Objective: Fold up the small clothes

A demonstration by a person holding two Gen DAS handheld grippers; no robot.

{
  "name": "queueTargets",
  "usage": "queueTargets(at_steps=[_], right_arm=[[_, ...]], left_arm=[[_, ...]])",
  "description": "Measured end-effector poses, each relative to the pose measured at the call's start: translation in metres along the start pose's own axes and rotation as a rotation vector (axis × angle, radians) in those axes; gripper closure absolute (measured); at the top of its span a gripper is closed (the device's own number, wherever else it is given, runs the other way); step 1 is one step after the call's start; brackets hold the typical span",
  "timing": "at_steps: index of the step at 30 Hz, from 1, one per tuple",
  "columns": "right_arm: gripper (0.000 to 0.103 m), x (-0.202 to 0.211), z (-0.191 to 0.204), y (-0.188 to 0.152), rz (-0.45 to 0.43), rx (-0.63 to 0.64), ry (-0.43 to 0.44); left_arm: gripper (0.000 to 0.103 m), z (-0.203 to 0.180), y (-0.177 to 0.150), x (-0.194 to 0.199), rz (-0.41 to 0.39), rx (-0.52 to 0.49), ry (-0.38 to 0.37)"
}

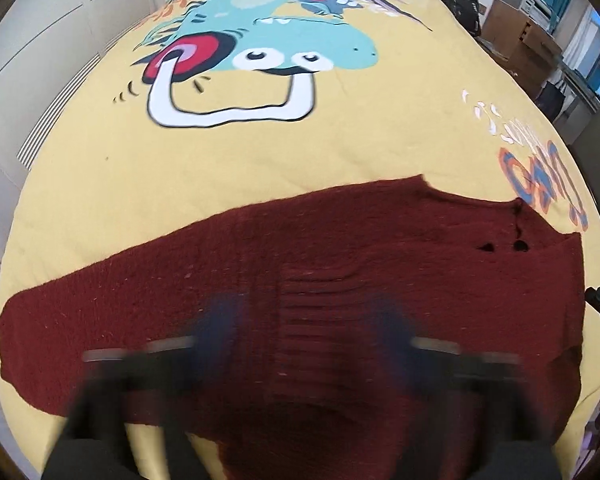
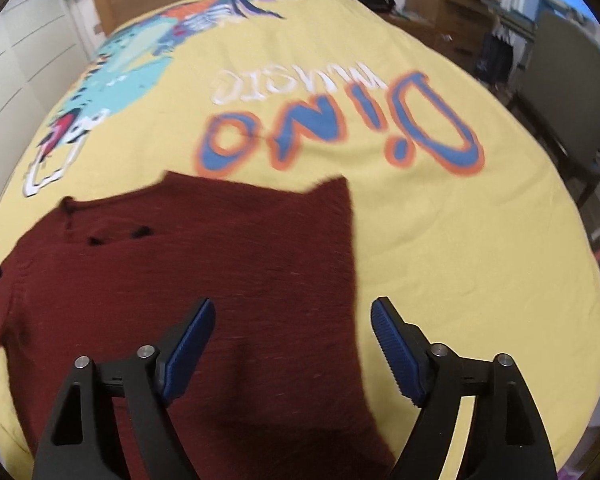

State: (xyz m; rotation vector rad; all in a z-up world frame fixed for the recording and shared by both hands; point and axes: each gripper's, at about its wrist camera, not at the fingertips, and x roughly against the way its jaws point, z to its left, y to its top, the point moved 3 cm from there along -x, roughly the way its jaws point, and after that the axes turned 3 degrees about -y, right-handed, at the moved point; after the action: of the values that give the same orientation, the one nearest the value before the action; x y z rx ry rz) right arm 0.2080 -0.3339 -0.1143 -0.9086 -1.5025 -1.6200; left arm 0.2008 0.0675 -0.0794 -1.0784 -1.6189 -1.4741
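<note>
maroon sweater lies flat on yellow bedspread.

A bed carries everything, covered by a yellow spread printed with a teal dinosaur and blue-and-orange "Dino" lettering. Directly on the spread lies a dark red knit sweater, flat, with two dark buttons near its neckline. It lies beneath the left gripper and runs out to both sides of it. Under the right gripper the sweater fills the left part and bare spread the right. The print lies beyond the sweater.
</note>
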Motion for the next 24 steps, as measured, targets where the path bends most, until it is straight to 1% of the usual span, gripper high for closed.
queueTargets(at_steps=[1, 3, 4, 5, 6, 8, 10, 13, 16, 18, 20, 22, 24], right_arm=[[0.018, 0.007, 0.006, -0.001, -0.012, 0.014, 0.009], [0.016, 0.016, 0.022, 0.001, -0.035, 0.046, 0.022], [0.012, 0.02, 0.031, 0.001, -0.043, 0.064, 0.028], [0.005, 0.023, 0.041, -0.001, -0.052, 0.082, 0.033], [0.001, 0.025, 0.051, -0.003, -0.062, 0.098, 0.039], [0.0, 0.025, 0.07, -0.008, -0.073, 0.126, 0.052], [0.0, 0.019, 0.085, -0.015, -0.067, 0.144, 0.066], [0.0, -0.001, 0.101, -0.031, -0.023, 0.156, 0.077], [0.0, -0.021, 0.108, -0.047, 0.012, 0.182, 0.047], [0.0, -0.034, 0.104, -0.055, 0.033, 0.195, 0.022], [0.0, -0.042, 0.094, -0.062, 0.037, 0.194, 0.0], [0.0, -0.045, 0.078, -0.063, 0.025, 0.173, 0.007], [0.0, -0.047, 0.062, -0.064, 0.026, 0.132, 0.009]], left_arm=[[0.005, -0.01, -0.001, 0.003, -0.018, -0.016, -0.026], [0.005, -0.025, -0.007, -0.002, -0.012, -0.047, -0.033], [0.004, -0.034, -0.01, -0.005, -0.007, -0.058, -0.039], [0.004, -0.037, -0.009, -0.012, -0.007, -0.063, -0.043], [0.004, -0.044, -0.012, -0.015, -0.008, -0.068, -0.042], [0.004, -0.057, -0.02, -0.023, -0.014, -0.087, -0.041], [0.001, -0.065, -0.027, -0.035, -0.007, -0.104, -0.041], [0.001, -0.079, -0.043, -0.052, 0.01, -0.142, -0.013], [0.001, -0.081, -0.054, -0.072, 0.039, -0.139, -0.007], [0.001, -0.075, -0.06, -0.082, 0.043, -0.146, 0.011], [0.001, -0.069, -0.063, -0.083, 0.029, -0.169, 0.022], [0.001, -0.064, -0.064, -0.084, 0.024, -0.18, 0.037], [0.001, -0.055, -0.064, -0.084, 0.026, -0.154, 0.03]])
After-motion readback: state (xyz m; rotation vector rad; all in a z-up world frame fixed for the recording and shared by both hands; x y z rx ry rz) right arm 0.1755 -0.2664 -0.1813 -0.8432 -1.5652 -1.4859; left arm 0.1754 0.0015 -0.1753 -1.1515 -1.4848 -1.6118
